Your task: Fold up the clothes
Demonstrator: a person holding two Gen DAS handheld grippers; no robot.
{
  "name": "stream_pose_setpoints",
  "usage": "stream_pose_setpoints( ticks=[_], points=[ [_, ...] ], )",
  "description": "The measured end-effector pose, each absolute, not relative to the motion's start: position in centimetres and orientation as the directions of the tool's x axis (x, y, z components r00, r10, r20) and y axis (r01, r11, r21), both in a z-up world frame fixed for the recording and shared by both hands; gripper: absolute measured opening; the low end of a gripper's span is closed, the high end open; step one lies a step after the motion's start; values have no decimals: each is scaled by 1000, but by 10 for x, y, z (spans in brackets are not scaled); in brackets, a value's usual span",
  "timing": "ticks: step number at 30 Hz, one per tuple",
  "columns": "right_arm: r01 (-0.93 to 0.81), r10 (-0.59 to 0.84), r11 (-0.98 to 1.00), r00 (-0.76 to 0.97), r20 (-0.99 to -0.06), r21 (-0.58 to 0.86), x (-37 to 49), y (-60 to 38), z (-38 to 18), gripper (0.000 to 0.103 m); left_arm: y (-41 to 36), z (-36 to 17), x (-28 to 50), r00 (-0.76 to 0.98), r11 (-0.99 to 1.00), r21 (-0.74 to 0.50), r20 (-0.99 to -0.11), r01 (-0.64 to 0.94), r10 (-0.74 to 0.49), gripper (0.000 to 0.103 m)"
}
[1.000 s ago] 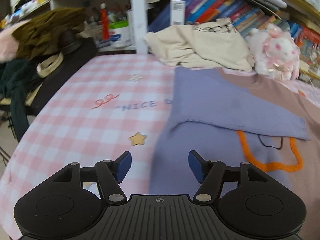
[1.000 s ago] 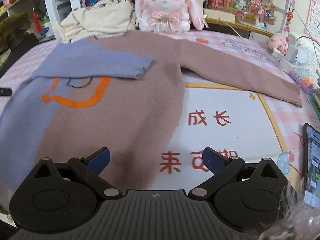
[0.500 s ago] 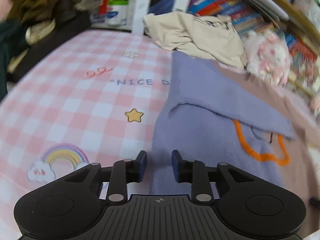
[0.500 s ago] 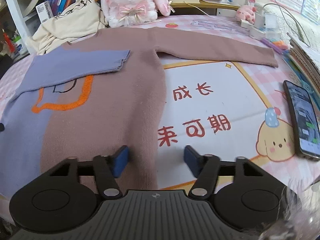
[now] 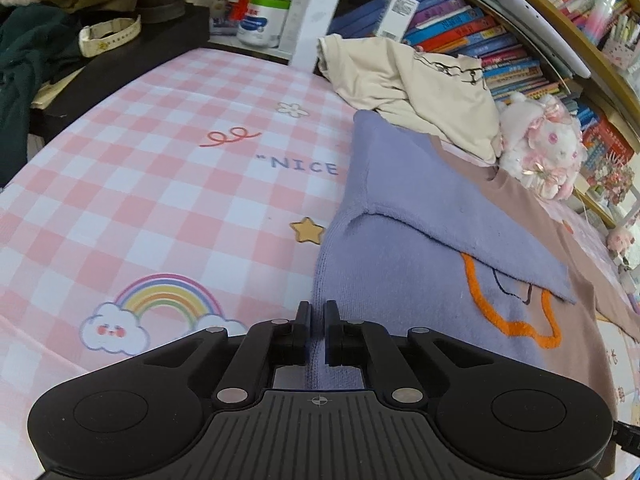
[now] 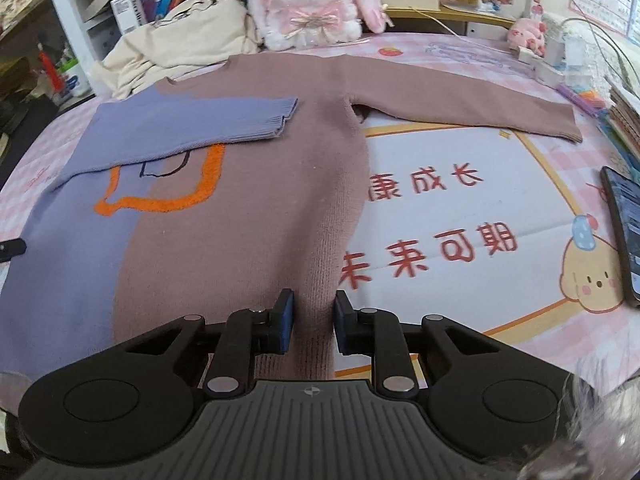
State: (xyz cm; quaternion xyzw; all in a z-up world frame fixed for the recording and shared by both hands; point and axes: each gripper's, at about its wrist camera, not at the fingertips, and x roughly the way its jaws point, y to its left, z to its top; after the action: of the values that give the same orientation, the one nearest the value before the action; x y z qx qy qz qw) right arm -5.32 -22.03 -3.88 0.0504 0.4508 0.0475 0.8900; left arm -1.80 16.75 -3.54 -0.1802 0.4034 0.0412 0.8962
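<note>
Both claws have just been closing and have come down onto the near hem since the earlier frames. Left claw [image 5: 317, 332]: pinched nearly shut on the purple hem corner of the sweater [image 6: 240, 216]. Right claw [image 6: 313, 322]: narrowed onto a ridge of the brown hem; fabric between the pads, apparently gripped. Sweater lies flat on the pink checked bench [image 5: 168, 184], purple sleeve [image 6: 192, 128] already folded across the chest, brown sleeve [image 6: 460, 100] still outstretched. Knit looks soft, light, limp and stretchy; likely sags when lifted. Best held at the hem corners, lifted evenly.
</note>
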Motion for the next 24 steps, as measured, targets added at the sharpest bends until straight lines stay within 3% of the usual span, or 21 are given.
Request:
stream_pose_setpoints(
  ticks=[4, 6, 10, 13, 14, 15, 17, 19, 24],
  points=[
    [-63, 139, 990, 588, -797, 126, -57, -211, -38, 20, 175, -37, -19, 669, 934, -281, -740, -219, -66, 5],
    [-58, 126, 992, 592, -796, 114, -59, -208, -38, 22, 177, -38, -19, 662, 933, -283, -747, -222, -69, 10],
    [-30, 91, 995, 600, -795, 91, -63, -206, -36, 42, 180, -34, -22, 668, 933, -276, -742, -230, -55, 13],
    [-18, 70, 997, 627, -776, 75, -68, -204, -30, 62, 175, -25, -28, 682, 945, -238, -731, -224, -22, 27],
    [-15, 60, 998, 637, -769, 66, -69, -203, -27, 72, 173, -21, -30, 694, 951, -226, -720, -213, -15, 46],
    [-10, 50, 998, 645, -763, 57, -71, -202, -25, 77, 170, -18, -32, 705, 956, -213, -709, -202, -9, 75],
    [-1, 30, 999, 660, -750, 39, -74, -199, -21, 87, 163, -10, -36, 736, 965, -185, -677, -183, 10, 94],
    [12, 0, 1000, 668, -744, 11, -77, -196, -19, 94, 156, -4, -40, 771, 973, -157, -636, -167, 29, 96],
    [60, -67, 998, 664, -745, -36, -85, -197, -16, 100, 135, -5, -38, 762, 982, -169, -646, -84, -47, 100]
  ],
)
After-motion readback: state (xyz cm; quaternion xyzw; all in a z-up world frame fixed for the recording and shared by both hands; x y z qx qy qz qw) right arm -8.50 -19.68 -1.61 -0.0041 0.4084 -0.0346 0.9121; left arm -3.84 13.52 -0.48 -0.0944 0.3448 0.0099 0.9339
